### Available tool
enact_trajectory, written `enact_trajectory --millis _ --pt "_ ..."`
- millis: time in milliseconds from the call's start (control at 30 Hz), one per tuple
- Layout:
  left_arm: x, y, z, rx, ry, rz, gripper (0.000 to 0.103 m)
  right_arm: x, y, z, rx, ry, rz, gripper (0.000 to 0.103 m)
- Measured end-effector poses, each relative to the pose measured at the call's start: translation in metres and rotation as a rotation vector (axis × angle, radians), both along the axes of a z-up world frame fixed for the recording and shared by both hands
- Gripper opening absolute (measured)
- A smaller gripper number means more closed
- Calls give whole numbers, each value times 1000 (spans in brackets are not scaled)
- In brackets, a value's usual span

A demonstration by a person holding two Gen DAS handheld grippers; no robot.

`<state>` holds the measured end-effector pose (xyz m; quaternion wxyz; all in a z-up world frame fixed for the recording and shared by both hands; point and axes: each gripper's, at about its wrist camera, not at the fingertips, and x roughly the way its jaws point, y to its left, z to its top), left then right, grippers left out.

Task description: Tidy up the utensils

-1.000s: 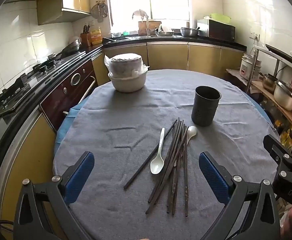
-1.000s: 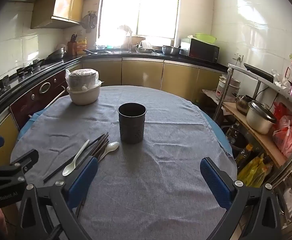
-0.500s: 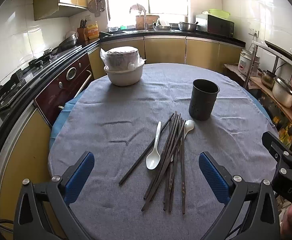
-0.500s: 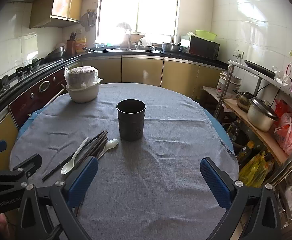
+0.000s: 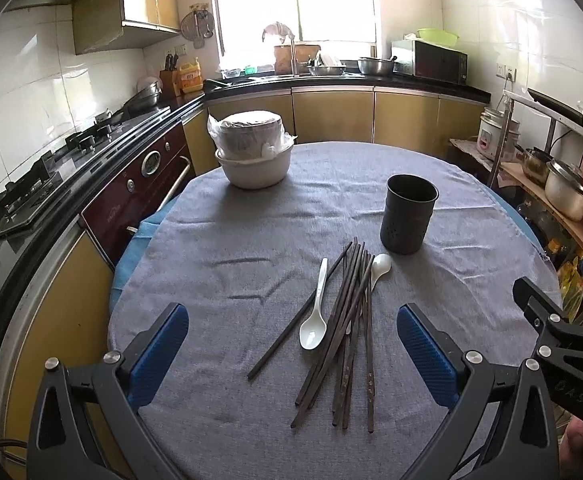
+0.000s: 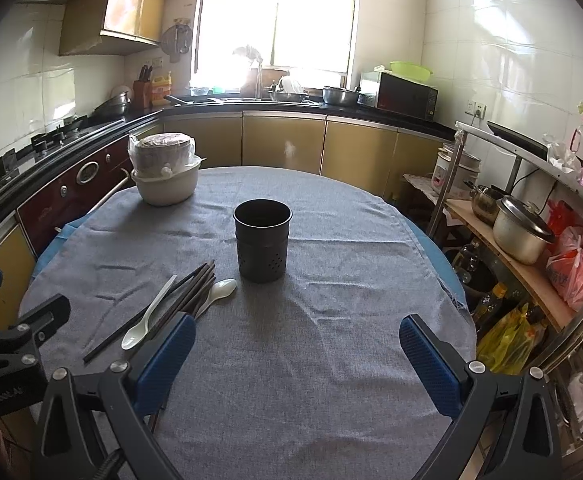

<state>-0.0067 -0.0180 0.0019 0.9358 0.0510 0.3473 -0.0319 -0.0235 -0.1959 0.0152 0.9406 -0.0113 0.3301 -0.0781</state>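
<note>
We see a round tabletop (image 5: pixel 251 216) under a grey cloth filling the middle of both views. At its upper left stands a white bowl (image 5: pixel 256 168) with a plastic-wrapped pot in it. Right of centre in the left view stands a dark utensil holder (image 5: pixel 408 214), upright. Just below it, in the lower middle, lie the dark chopsticks (image 5: pixel 347 320) in a loose bundle, one white spoon (image 5: pixel 316 312) at their left, another white spoon (image 5: pixel 380 266) at their top right, near the holder. Our left hand-held gripper (image 5: pixel 291 356) hangs above the chopsticks, released and grasping nothing. Our right hand-held gripper (image 6: pixel 297 364), at the bottom of its view, is likewise released, over bare cloth.
</note>
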Motion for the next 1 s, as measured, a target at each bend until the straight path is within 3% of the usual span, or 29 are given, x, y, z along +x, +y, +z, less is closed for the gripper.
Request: enact_trajectory --millis 1000 --pt "-1 2 -6 -5 27 -9 103 -3 -3 -6 16 25 -3 103"
